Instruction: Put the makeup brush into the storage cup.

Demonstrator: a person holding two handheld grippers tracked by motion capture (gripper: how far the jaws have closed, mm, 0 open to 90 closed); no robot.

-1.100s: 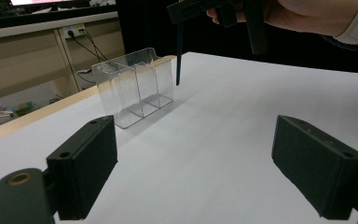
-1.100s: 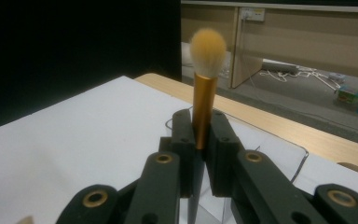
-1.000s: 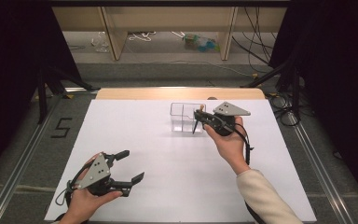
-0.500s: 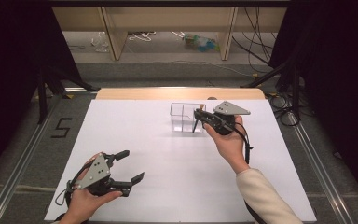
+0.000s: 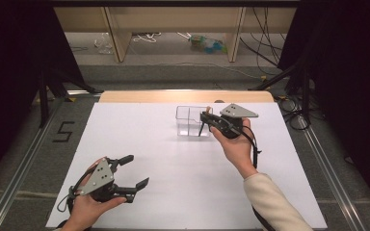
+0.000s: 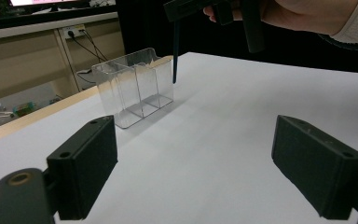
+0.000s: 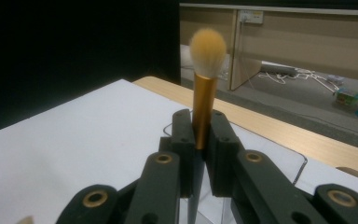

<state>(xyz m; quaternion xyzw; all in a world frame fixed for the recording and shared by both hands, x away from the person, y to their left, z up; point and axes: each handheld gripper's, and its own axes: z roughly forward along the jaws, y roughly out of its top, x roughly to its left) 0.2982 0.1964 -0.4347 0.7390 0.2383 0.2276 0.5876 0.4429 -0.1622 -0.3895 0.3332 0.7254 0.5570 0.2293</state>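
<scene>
My right gripper (image 5: 204,118) is shut on a makeup brush (image 7: 204,100) with a gold ferrule and pale orange bristles pointing up. Its dark handle (image 5: 201,129) hangs down at the right end of a clear plastic organiser box (image 5: 187,121) with divided compartments. From the left gripper view, the handle (image 6: 175,51) hangs just beside the box (image 6: 135,86), its tip a little above the table. My left gripper (image 5: 137,170) rests low near the front left of the white table, open, with nothing between its jaws (image 6: 203,172).
A white sheet (image 5: 164,154) covers the table, with a wooden strip (image 5: 183,96) along its far edge. Beyond it are wooden furniture legs, cables and a small bottle (image 5: 207,44) on the floor. Metal rails run along both sides.
</scene>
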